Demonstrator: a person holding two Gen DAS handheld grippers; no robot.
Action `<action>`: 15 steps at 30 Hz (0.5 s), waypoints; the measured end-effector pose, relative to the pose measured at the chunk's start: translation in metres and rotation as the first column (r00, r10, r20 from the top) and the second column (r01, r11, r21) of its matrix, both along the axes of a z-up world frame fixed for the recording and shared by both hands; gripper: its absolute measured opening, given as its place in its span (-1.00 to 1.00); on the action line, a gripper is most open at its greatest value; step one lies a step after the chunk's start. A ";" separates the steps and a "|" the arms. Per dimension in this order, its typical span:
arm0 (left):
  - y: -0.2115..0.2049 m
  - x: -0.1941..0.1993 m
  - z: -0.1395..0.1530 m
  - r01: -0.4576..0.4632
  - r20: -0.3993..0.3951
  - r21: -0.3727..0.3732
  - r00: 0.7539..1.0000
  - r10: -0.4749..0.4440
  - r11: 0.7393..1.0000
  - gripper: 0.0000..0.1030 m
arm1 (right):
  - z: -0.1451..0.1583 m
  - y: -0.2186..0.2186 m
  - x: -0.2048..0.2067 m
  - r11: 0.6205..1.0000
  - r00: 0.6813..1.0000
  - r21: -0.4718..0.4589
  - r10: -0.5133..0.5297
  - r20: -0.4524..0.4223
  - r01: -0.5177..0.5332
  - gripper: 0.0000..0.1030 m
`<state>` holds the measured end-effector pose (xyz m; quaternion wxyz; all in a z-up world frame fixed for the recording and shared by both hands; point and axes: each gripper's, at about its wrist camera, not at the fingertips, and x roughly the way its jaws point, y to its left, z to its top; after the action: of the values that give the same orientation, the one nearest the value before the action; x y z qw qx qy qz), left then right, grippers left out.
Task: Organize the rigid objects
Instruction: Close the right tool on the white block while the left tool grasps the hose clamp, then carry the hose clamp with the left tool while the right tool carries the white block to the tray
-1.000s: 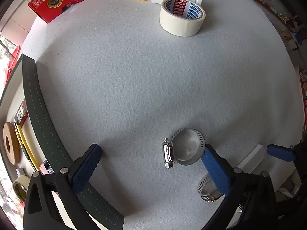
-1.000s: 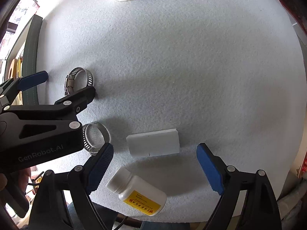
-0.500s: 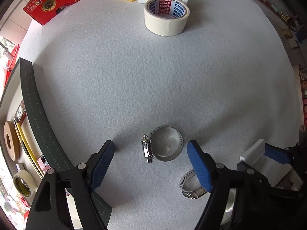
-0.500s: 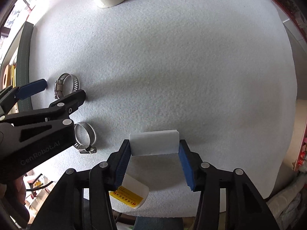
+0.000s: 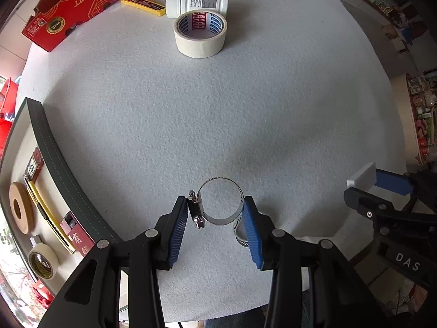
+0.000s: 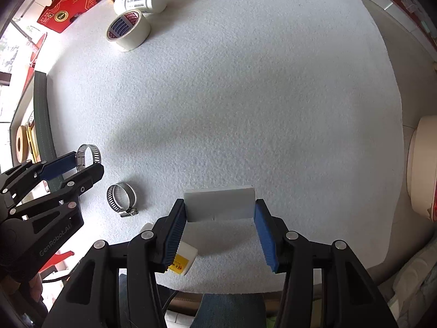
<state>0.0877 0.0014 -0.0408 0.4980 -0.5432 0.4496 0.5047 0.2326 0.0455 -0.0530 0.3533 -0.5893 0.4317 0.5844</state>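
My left gripper (image 5: 215, 207) is shut on a steel hose clamp (image 5: 218, 205), held upright a little above the white felt table; it also shows in the right wrist view (image 6: 87, 155). My right gripper (image 6: 220, 209) is shut on a white rectangular block (image 6: 220, 203), lifted off the table; its end shows in the left wrist view (image 5: 360, 175). A second hose clamp (image 6: 121, 196) lies on the table between the two grippers, partly hidden behind my left finger (image 5: 251, 229).
A masking tape roll (image 5: 200, 34), a lying white bottle (image 5: 196, 1), a yellow cutter (image 5: 143, 5) and a red box (image 5: 90, 2) sit at the far edge. A small white bottle (image 6: 183, 259) lies under my right gripper. A dark-rimmed tray (image 5: 52, 164) with tape rolls is at left.
Both grippers closed: the left on the hose clamp, the right on the white block. Both objects have since been lifted off the table.
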 end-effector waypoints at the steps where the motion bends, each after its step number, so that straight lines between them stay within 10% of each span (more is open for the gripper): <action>1: -0.002 0.001 0.005 0.008 0.005 0.007 1.000 -0.008 1.000 -0.15 | 0.002 0.001 0.001 1.000 1.000 0.002 0.000 0.001 0.000 0.00; 15: -0.031 -0.038 0.060 -0.072 0.043 0.105 0.997 0.068 0.992 -0.15 | 0.057 0.001 -0.017 0.998 0.999 0.054 0.041 0.012 -0.042 0.00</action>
<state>0.0498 -0.0295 0.0194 0.5170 -0.5411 0.3926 0.5346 0.2153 0.0468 0.0044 0.3595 -0.5916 0.4015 0.5997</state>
